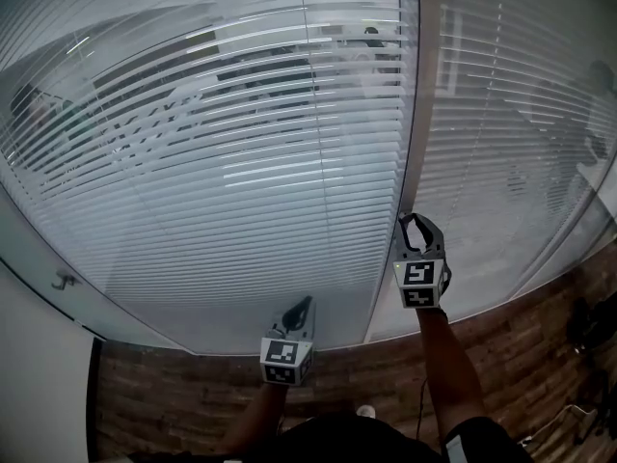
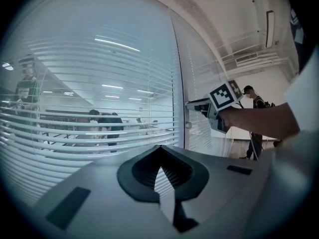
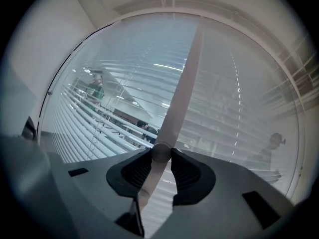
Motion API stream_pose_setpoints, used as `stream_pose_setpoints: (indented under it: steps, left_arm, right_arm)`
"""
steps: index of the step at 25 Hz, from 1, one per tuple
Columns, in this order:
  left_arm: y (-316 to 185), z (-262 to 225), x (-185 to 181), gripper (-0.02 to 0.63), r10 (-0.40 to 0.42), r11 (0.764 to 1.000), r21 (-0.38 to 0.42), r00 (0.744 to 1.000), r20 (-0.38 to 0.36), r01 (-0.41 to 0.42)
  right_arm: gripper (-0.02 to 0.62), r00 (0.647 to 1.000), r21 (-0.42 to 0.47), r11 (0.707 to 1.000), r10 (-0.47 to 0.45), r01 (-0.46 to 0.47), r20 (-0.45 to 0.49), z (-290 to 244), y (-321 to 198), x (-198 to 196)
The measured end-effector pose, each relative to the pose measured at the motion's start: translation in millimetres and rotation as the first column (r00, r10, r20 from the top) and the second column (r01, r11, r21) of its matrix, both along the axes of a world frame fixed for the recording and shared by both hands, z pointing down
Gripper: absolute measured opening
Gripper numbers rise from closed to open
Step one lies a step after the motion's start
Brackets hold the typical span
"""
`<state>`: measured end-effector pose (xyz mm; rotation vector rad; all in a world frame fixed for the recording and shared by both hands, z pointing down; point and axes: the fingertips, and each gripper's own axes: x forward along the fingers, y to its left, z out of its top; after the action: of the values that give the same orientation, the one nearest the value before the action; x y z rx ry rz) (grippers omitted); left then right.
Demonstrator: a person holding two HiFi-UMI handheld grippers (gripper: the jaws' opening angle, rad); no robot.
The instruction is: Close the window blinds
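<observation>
White slatted blinds [image 1: 241, 162] hang behind a large glass pane. Their slats are tilted partly open, so an office with people shows through. A second blind [image 1: 511, 114] to the right looks more closed. A pale upright frame post [image 1: 413, 114] divides the two. My right gripper [image 1: 415, 218] is raised to this post, shut on a small round knob [image 3: 160, 153] pinched between its tips. The left gripper view shows the right gripper [image 2: 192, 104] against the post, with another small knob [image 2: 188, 125] just below. My left gripper [image 1: 307, 302] hangs lower and left, shut and empty, short of the glass.
A dark wood-plank floor [image 1: 174, 394] runs along the foot of the glass. A white wall with a small hook [image 1: 64, 280] stands at the left. A person [image 2: 256, 108] stands behind, to the right. Dark gear and cables [image 1: 588, 326] lie on the floor at the right.
</observation>
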<state>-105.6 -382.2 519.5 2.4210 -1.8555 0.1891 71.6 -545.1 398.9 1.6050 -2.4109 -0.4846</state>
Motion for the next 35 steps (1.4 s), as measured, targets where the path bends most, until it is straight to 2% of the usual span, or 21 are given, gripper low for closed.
stream_pose_setpoints:
  steps: [3, 6, 10, 14, 18, 22, 26, 28, 30, 32, 33, 35]
  left_arm:
    - [3, 1, -1, 0.0, -0.011, 1.0, -0.021, 1.0, 0.003, 0.011]
    - [5, -5, -2, 0.0, -0.021, 0.999, -0.03, 1.0, -0.004, 0.021]
    - [6, -4, -1, 0.0, -0.008, 1.0, -0.005, 1.0, 0.008, 0.009]
    - [8, 3, 0, 0.0, -0.012, 1.0, -0.014, 1.0, -0.008, 0.012]
    - [9, 0, 0, 0.0, -0.003, 1.0, 0.001, 1.0, -0.001, 0.003]
    - [11, -4, -1, 0.0, 0.001, 1.0, 0.02, 1.0, 0.01, -0.001]
    - [15, -6, -2, 0.0, -0.008, 1.0, 0.016, 1.0, 0.005, 0.008]
    - [16, -9, -2, 0.0, -0.019, 1.0, 0.003, 1.0, -0.013, 0.019]
    - [15, -12, -1, 0.0, -0.02, 1.0, -0.002, 1.0, -0.013, 0.02]
    - [14, -9, 0, 0.0, -0.011, 1.0, 0.006, 1.0, -0.002, 0.011]
    - [14, -9, 1, 0.0, -0.007, 1.0, 0.012, 1.0, 0.002, 0.007]
    - [16, -11, 1, 0.0, -0.009, 1.0, 0.013, 1.0, 0.002, 0.009]
  right_arm:
    - [0.126, 0.992, 0.032, 0.999, 0.013, -0.01, -0.122, -6, 4, -3]
    - [0.126, 0.965, 0.075, 0.997, 0.023, -0.003, -0.263, -2, 3, -4]
    - [0.126, 0.907, 0.127, 0.992, 0.037, 0.018, -0.42, 4, 1, -5]
    - [0.126, 0.823, 0.182, 0.983, 0.072, 0.038, -0.564, 12, -3, -5]
    - [0.126, 0.711, 0.232, 0.971, 0.121, 0.061, -0.693, 15, -3, -6]
    - [0.126, 0.549, 0.289, 0.95, 0.18, 0.119, -0.816, 18, -3, -6]
    - [0.126, 0.396, 0.32, 0.929, 0.228, 0.185, -0.889, 19, -2, -6]
    - [0.126, 0.354, 0.325, 0.924, 0.24, 0.204, -0.904, 20, -3, -6]
    - [0.127, 0.351, 0.328, 0.922, 0.244, 0.205, -0.904, 20, -4, -6]
    - [0.127, 0.381, 0.336, 0.922, 0.246, 0.192, -0.891, 21, -4, -7]
    - [0.127, 0.413, 0.337, 0.924, 0.24, 0.18, -0.879, 20, -3, -6]
    - [0.127, 0.509, 0.319, 0.935, 0.202, 0.153, -0.837, 21, 2, -6]
